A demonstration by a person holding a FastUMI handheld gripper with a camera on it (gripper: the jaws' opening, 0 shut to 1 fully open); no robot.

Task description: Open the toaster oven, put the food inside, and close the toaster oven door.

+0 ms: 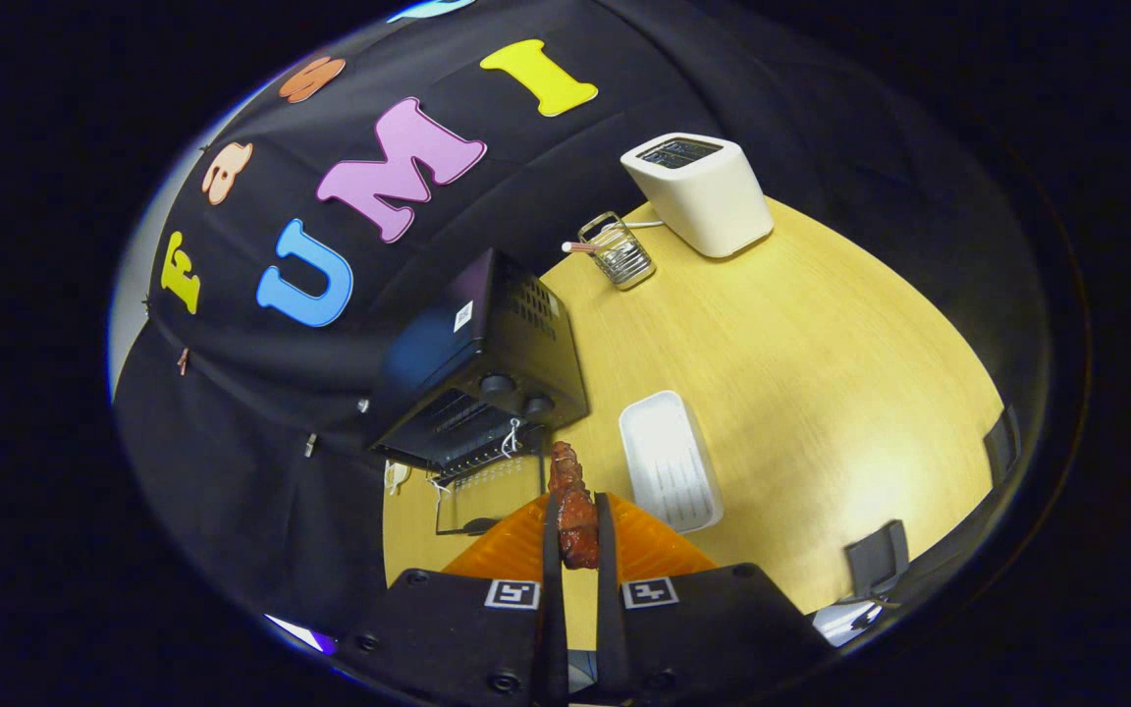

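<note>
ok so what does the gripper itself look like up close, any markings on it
The gripper has two narrow, straight fingers running forward side by side from a wide black body. Each half of the body carries a small square black-and-white tag near the finger base, and round screw heads dot its face. No cables show.

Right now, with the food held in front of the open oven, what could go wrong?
1. The claw grips the meat skewer along a narrow part, with its tip sticking out ahead; it may slip or swing on the way in.
2. The toaster oven sits tilted to the approach, so the skewer tip could strike the oven front rather than enter.
3. The lowered glass door lies just below the path and could be bumped.
</note>
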